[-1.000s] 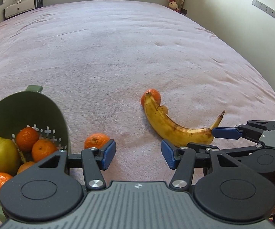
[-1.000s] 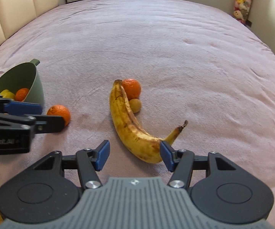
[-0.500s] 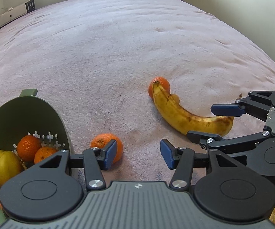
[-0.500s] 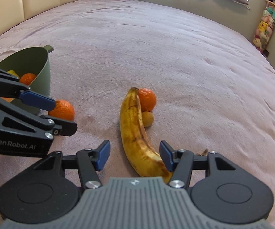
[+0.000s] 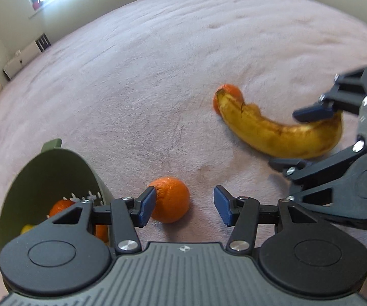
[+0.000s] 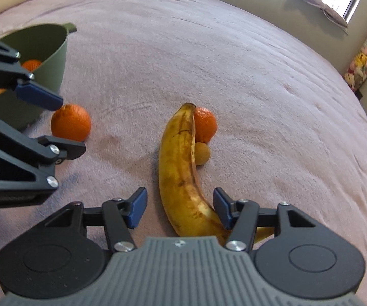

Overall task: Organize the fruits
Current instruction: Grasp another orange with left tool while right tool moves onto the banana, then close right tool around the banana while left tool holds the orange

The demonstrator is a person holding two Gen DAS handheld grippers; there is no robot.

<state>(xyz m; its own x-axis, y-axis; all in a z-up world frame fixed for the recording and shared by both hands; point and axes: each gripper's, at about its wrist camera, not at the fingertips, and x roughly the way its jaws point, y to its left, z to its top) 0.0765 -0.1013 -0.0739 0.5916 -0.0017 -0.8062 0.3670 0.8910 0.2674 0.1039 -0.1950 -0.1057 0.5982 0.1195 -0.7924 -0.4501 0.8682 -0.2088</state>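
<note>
A loose orange (image 5: 170,199) lies on the pink bedspread beside a green colander bowl (image 5: 56,168) that holds several oranges and a yellow fruit. My left gripper (image 5: 184,207) is open, its left pad at the orange's side; it also shows in the right wrist view (image 6: 56,125). A spotted banana (image 6: 180,173) lies with a second orange (image 6: 205,125) and a small yellow fruit (image 6: 202,153) against it. My right gripper (image 6: 180,207) is open with the banana's stem end between its fingers; it also shows in the left wrist view (image 5: 295,137).
The pink bedspread (image 6: 234,63) stretches far back and right. Walls, a window and a hanging rack of plush toys (image 6: 364,56) stand beyond the bed. A white unit (image 5: 23,58) sits by the far wall.
Both grippers have moved forward and down: the left one has come up to the loose orange, the right one has come around the banana's stem end. Both stay open.
</note>
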